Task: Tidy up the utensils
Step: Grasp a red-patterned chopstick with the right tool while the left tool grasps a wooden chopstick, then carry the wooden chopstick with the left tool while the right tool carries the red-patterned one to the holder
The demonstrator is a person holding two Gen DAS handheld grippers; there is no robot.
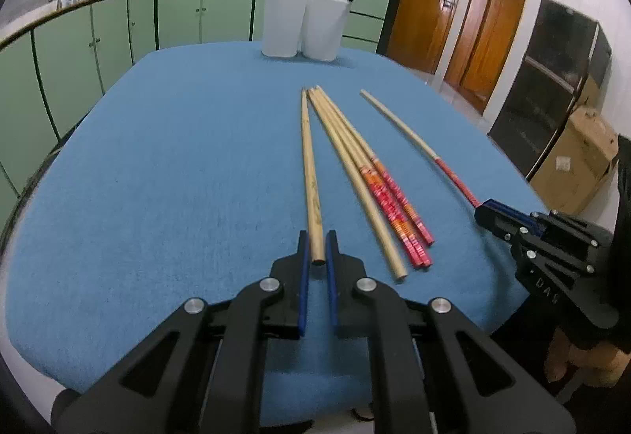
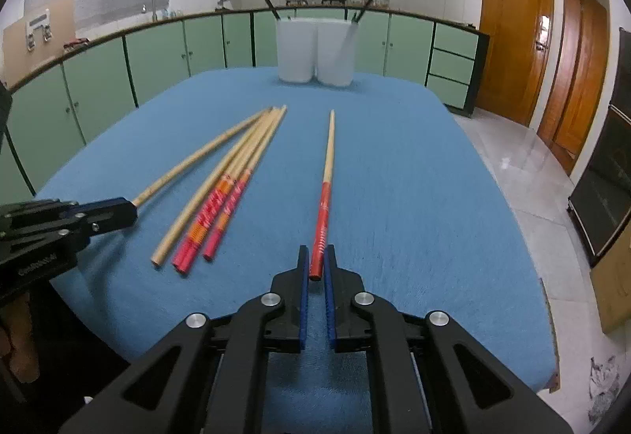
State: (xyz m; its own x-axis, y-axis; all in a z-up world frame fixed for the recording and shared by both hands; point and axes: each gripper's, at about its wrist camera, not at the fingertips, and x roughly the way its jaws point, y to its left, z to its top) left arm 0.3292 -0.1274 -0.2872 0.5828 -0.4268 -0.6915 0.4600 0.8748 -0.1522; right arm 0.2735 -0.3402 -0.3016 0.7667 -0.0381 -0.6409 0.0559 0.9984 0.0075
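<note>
Six chopsticks [image 1: 357, 174], plain wood, red-patterned handles

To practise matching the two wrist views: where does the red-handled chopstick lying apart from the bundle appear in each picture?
Left wrist view: right of centre, the red-handled chopstick meets the right hand-held gripper.
Right wrist view: centre, the chopstick runs into that gripper.
Shared landmark: two white containers.
</note>
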